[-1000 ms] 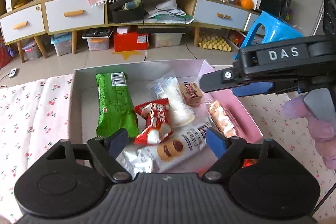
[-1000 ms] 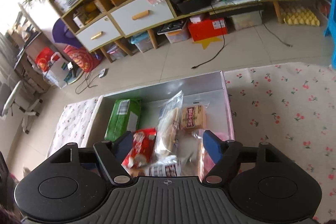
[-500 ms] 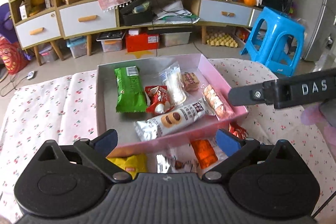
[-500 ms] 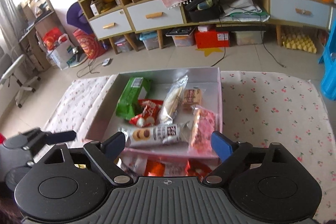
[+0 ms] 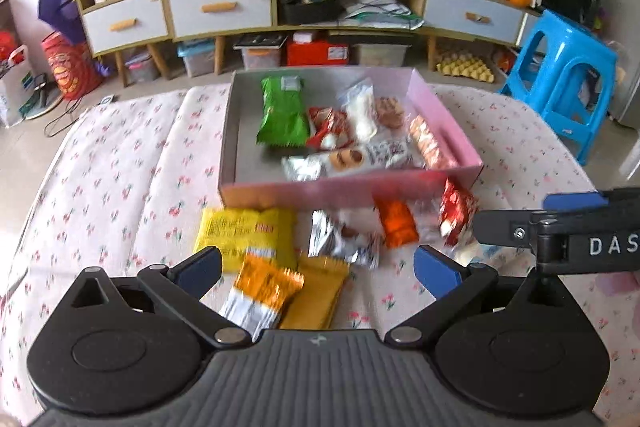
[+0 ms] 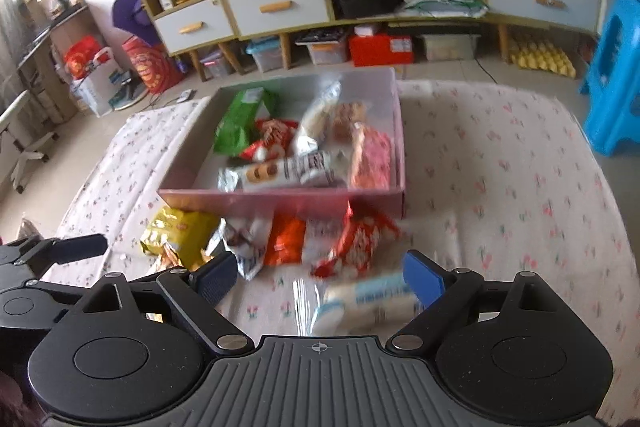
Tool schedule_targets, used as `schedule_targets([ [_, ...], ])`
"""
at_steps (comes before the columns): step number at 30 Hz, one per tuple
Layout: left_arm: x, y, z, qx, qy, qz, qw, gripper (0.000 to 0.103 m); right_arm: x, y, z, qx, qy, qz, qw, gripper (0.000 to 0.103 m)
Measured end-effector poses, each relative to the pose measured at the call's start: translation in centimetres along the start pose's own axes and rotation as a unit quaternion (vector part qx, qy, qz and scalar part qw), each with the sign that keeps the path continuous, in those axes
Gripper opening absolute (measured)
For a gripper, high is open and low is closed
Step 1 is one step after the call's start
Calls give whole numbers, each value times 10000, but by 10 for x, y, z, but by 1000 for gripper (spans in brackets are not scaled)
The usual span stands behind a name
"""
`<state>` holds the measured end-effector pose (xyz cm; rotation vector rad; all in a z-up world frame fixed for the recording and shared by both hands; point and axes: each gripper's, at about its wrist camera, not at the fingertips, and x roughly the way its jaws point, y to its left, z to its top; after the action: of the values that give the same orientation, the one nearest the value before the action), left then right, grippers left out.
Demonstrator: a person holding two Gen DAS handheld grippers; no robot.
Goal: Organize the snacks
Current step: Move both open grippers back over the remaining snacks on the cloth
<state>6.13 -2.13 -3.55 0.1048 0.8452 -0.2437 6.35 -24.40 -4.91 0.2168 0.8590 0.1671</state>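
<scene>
A pink box [image 5: 340, 191] on the cherry-print cloth holds a green packet [image 5: 282, 115], a red packet [image 5: 326, 129], a silver biscuit pack [image 5: 344, 159] and other snacks. Loose snacks lie in front of it: a yellow packet [image 5: 244, 233], an orange-and-silver packet [image 5: 264, 291], a gold packet [image 5: 316, 295], a silver one [image 5: 340, 239], an orange one [image 5: 396, 223] and a red one [image 5: 456, 211]. My left gripper [image 5: 316, 267] is open above the gold and orange-and-silver packets. My right gripper [image 6: 319, 277] is open over a white-and-blue wrapped pack [image 6: 364, 303], not pressing it.
The table's cloth [image 5: 120, 187] is bare to the left of the box and also to the right [image 6: 500, 187]. A blue stool [image 5: 560, 83] stands beyond the table's right corner. A low cabinet [image 5: 224, 11] with drawers lines the far wall.
Both grippers drew back from over the box toward the near edge and their jaws widened. The loose snacks in front of the box came into view.
</scene>
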Motion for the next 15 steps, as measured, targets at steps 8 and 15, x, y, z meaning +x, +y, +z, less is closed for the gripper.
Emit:
schedule_targets([
  [8, -3, 2, -36, 159, -80, 218, 9996, 96, 1, 5, -49, -293, -242, -670, 9970, 96],
  [15, 3, 14, -57, -60, 82, -377, 9992, 67, 9, 11, -81, -590, -143, -911, 9940, 96],
])
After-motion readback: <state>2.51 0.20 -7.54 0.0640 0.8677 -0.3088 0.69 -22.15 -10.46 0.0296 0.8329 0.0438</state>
